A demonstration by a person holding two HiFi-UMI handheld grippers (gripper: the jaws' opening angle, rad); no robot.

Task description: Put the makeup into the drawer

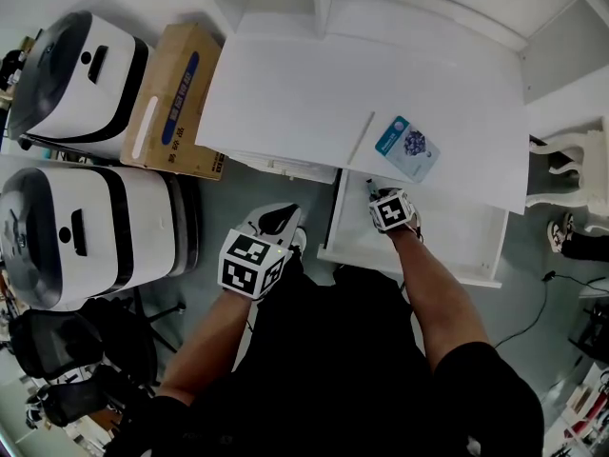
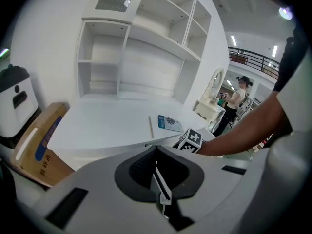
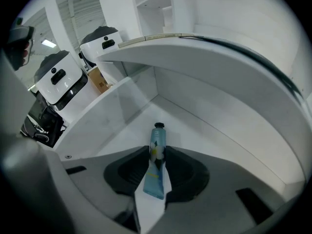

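At the open drawer (image 1: pixel 457 231): pulled out from under the white desk (image 1: pixel 314 93); what shows of its floor is bare.
Makeup tube (image 3: pixel 157 165): pale blue with a flower print, dark cap pointing down and away. It is inside the drawer's space, low over the floor; whether the cap touches the floor cannot be told.
Right gripper (image 3: pixel 157 150): tilted steeply down into the drawer, pads clamped on the tube's body from both sides, jaws apart only by the tube's width.
Left gripper (image 1: pixel 276 219): jaws together with nothing between them, held off to the drawer's left, touching nothing that shows.
Done: drawer opened; tube carried inside it.
Left, by judgement: letting go of the tube so it lies on the drawer floor.
Possibly also left: the blue packet (image 1: pixel 407 147) and slim stick (image 1: pixel 360 139) on the desk, if they count as makeup.
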